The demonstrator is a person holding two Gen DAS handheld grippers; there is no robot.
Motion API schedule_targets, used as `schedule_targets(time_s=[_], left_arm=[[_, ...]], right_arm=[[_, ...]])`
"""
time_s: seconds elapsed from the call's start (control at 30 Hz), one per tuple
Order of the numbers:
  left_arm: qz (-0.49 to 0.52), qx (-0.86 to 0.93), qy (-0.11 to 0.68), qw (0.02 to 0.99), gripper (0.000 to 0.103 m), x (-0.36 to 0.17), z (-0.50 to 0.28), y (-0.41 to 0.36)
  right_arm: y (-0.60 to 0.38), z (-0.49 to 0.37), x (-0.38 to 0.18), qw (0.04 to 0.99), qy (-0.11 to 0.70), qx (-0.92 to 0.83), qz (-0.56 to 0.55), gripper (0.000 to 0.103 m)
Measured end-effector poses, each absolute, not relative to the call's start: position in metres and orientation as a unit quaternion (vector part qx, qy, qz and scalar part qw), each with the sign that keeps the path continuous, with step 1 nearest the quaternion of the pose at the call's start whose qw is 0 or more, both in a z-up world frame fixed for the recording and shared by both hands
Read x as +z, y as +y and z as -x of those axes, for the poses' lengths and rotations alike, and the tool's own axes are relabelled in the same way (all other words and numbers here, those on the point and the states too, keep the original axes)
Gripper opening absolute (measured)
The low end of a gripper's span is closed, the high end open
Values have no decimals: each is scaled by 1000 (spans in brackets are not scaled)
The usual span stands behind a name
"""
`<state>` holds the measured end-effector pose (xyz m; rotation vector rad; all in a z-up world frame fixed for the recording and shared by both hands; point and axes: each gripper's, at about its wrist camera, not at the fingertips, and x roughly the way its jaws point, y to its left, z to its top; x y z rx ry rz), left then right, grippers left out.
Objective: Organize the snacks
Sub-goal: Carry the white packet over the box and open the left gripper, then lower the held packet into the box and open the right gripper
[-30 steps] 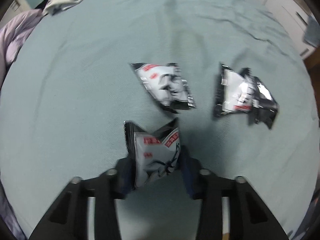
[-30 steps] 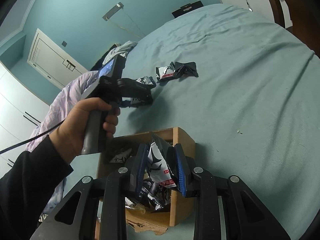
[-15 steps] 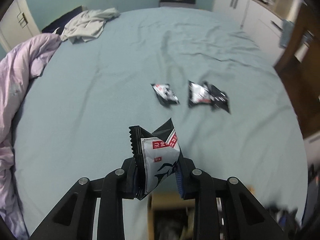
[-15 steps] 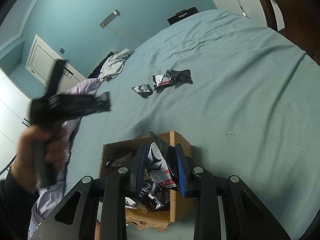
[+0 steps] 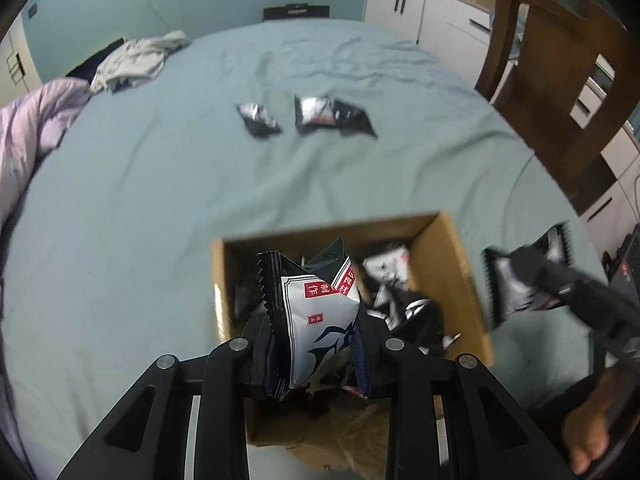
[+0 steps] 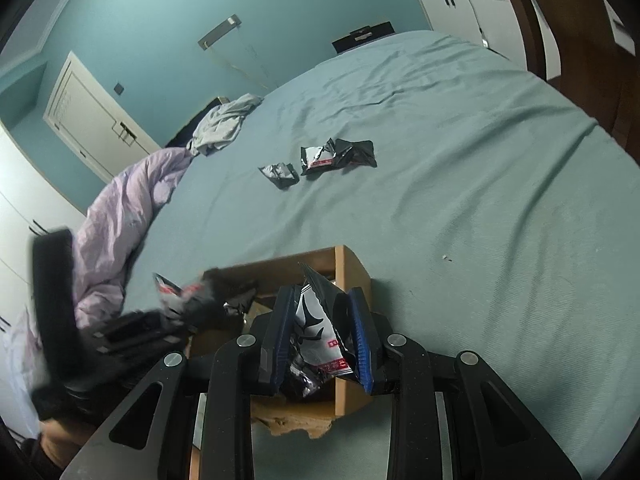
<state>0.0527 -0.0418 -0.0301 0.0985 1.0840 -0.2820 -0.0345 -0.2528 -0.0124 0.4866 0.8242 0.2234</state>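
both tools, left tool (image 5: 316,344) and right tool (image 6: 320,336), are clenched on light crinkly snack packets (image 5: 316,320), best pinched mid-body over the box (image 5: 460,272)

The snack packets (image 5: 320,312) are black and silver-white with red labels and a dark blue brush-stroke motif. The cardboard box (image 5: 460,272) is tan, the bed sheet (image 5: 160,200) plain teal, the duvet (image 6: 120,208) lilac.

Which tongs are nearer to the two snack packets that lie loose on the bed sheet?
Hard to say. Both tongs, left and right, each hold a packet over the cardboard box, similarly far from the loose packets.
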Motion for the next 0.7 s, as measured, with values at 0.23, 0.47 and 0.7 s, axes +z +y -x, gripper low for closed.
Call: schedule_targets(time_s=[0.23,0.47,0.7], left_arm=[[-86,-121,508,848,42,-57,-52,-42],[-74,-158,484,857,84,-26,-47,-38],[-97,-157,447,875,87,-4,-41,-24]], right_arm=[[-228,38,-2,898,388,110,-173,26],[-216,34,-5,897,405,97,-146,26],[-189,26,-7,893,429,98,-92,26]])
